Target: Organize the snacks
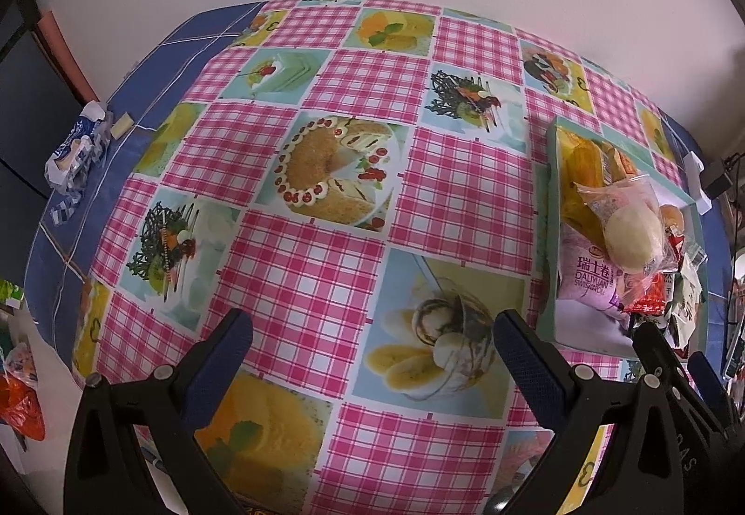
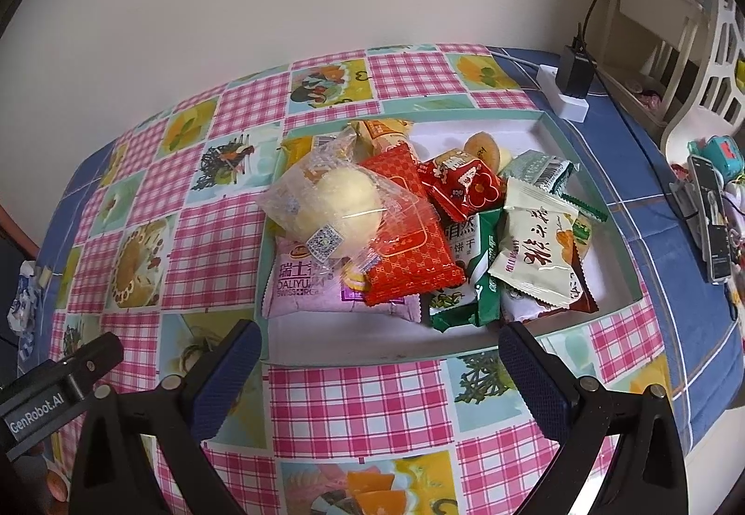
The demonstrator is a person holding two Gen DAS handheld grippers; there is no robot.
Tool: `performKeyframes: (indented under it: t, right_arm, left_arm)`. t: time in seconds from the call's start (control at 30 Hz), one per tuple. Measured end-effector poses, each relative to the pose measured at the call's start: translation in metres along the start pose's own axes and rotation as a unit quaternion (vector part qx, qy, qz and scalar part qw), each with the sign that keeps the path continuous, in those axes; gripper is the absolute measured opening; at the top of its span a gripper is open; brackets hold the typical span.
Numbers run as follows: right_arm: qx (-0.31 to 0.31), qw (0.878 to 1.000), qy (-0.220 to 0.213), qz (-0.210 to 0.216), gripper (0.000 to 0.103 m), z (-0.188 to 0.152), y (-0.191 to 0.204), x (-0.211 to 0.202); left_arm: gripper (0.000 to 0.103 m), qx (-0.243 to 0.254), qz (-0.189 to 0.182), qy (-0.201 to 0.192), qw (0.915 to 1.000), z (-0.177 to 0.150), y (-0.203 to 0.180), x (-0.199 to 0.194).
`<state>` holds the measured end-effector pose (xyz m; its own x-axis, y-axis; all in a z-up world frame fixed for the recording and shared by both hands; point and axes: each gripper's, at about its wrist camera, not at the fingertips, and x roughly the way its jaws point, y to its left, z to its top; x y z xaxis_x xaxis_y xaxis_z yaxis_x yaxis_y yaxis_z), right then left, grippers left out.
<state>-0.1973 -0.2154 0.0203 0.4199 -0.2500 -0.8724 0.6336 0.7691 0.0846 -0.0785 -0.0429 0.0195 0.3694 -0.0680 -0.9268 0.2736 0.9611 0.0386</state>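
A shallow mint-green box (image 2: 619, 231) (image 1: 542, 235) sits on the patterned tablecloth and holds several snack packets. On top lies a clear bag with a pale round bun (image 2: 335, 200) (image 1: 628, 235), over a red packet (image 2: 409, 254) and a lilac Swiss-roll packet (image 2: 298, 287) (image 1: 589, 282). A cream packet (image 2: 535, 249) and green packets (image 2: 470, 305) lie to the right. My right gripper (image 2: 379, 356) is open just before the box's near edge, holding nothing. My left gripper (image 1: 372, 352) is open over bare tablecloth, left of the box.
A crumpled blue-and-white wrapper (image 1: 77, 152) lies at the table's far left edge. A white power strip with a black plug (image 2: 570, 84) sits behind the box. A phone on a stand (image 2: 710, 212) and shelving stand to the right. The wall is behind the table.
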Motion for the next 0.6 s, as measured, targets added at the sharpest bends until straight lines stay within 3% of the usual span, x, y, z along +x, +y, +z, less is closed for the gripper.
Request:
performKeyframes:
  t: [0.6]
  right_arm:
    - [0.006, 1.000, 0.004, 0.000, 0.103, -0.0003, -0.0021, 0.0015]
  left_arm:
    - [0.103, 0.008, 0.025, -0.010, 0.9996, -0.0008, -0.0009, -0.0015]
